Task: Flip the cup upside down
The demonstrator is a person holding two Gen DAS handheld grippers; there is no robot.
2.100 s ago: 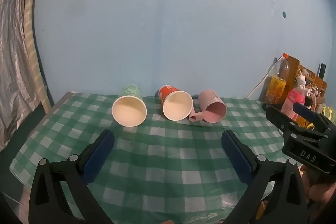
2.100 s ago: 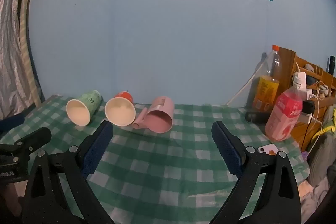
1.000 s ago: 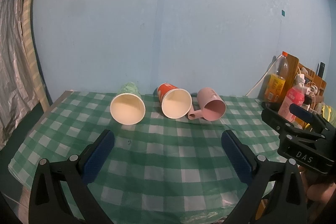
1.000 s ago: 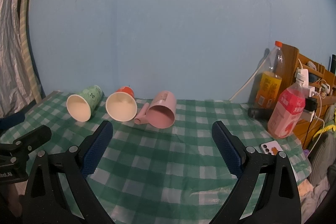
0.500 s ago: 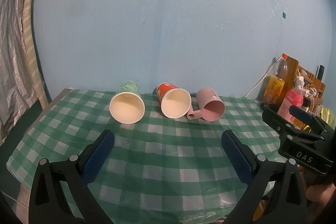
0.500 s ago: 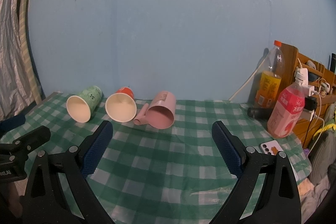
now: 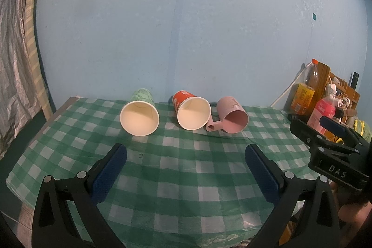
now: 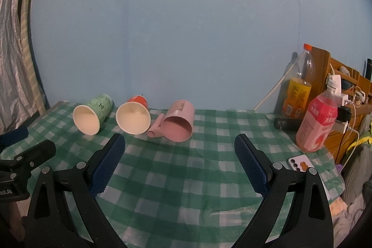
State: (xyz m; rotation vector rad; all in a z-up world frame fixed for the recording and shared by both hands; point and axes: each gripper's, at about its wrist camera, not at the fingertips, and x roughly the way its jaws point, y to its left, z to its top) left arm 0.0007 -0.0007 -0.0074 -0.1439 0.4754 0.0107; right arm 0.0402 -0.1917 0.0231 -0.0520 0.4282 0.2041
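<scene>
Across the checked tablecloth (image 7: 176, 169) nothing has shifted: green paper cup (image 7: 140, 115), red paper cup (image 7: 192, 112) and pink mug (image 7: 232, 114) still lie sideways, while my left gripper (image 7: 186, 155) and right gripper (image 8: 179, 150) stay wide open, empty, untouched work ahead.

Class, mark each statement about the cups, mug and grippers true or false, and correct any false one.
1. The green paper cup lies on its side. True.
2. The pink mug stands upright. False: it lies on its side, mouth towards the cameras.
3. The left gripper is shut on the red paper cup. False: it is open, holding nothing.
4. The right gripper is open. True.
5. The tablecloth is green-and-white check. True.
</scene>
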